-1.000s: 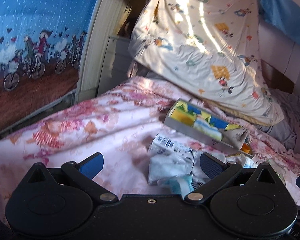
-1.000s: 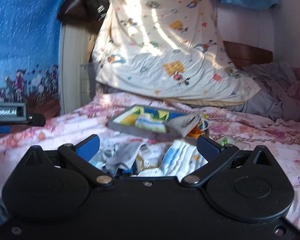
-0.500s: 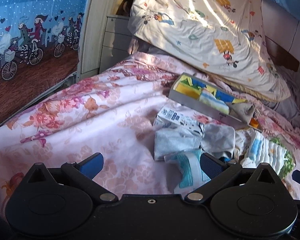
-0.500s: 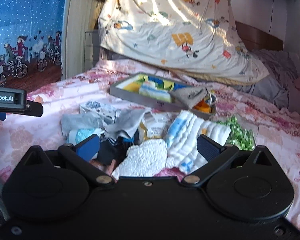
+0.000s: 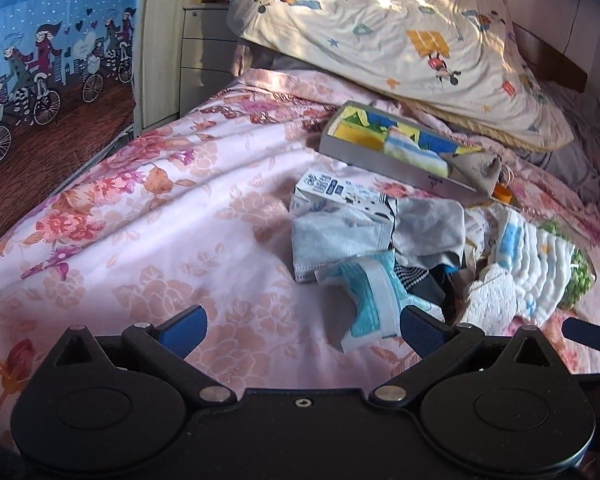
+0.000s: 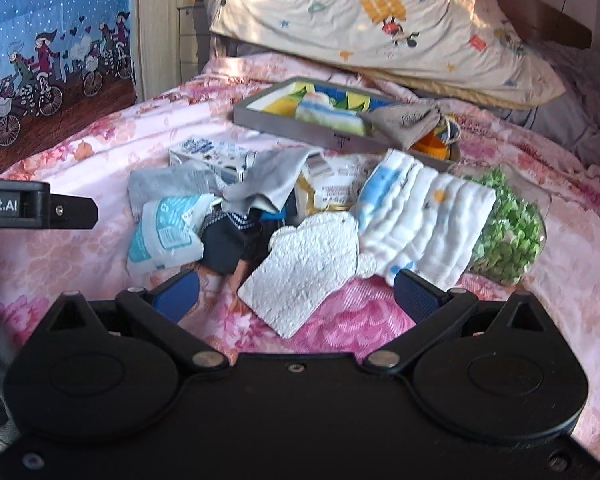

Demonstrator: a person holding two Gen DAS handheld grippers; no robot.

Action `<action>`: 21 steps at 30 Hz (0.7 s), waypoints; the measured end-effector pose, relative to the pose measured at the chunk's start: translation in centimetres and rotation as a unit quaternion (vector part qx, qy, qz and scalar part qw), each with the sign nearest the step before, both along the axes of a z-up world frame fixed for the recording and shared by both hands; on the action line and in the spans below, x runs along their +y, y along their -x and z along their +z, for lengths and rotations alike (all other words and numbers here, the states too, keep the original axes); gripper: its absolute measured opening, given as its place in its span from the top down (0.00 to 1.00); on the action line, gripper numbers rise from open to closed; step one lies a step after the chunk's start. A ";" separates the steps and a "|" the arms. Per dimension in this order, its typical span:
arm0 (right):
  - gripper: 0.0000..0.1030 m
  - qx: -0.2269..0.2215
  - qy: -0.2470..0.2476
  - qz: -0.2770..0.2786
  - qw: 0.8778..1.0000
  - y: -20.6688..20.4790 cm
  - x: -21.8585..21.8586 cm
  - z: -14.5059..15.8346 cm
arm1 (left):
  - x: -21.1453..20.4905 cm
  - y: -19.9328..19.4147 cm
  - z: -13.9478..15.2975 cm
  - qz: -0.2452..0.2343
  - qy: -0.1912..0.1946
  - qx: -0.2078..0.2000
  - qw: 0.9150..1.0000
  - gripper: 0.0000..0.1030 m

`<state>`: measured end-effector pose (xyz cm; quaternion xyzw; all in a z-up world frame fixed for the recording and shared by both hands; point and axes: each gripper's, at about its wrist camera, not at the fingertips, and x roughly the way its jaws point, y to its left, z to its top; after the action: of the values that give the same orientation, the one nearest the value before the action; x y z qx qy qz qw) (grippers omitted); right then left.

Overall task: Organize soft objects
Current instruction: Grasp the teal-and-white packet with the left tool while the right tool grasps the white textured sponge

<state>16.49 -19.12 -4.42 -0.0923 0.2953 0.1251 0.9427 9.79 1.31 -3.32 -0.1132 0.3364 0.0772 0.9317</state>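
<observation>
Right wrist: right gripper [image 6: 296,290] hovering released near white mitt [image 6: 306,274]; left gripper [image 5: 302,326] released, pile [image 5: 384,240] far right.

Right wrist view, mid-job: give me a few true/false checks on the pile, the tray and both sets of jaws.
1. The right gripper has its jaws open, holding nothing. True.
2. The white textured mitt lies nearest the right gripper. True.
3. The grey tray is empty. False: folded yellow, blue and striped cloths sit in it.
4. The left gripper is shut on the teal-and-white packet. False: its jaws are open, gripping nothing.
5. The green fuzzy item lies at the pile's left end. False: it is at the right end, beside the white quilted cloth.
</observation>
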 end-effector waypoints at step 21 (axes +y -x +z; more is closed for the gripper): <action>0.01 0.060 -0.069 -0.074 0.993 -4.5 -1.8 -2.8 | 0.3 -5.5 -2.4 0.011 0.105 0.012 0.994 0.01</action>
<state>21.00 -20.96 -7.21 0.0027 0.3478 0.0799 0.9342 15.29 1.64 -5.74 -0.2132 0.3523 0.0526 0.9098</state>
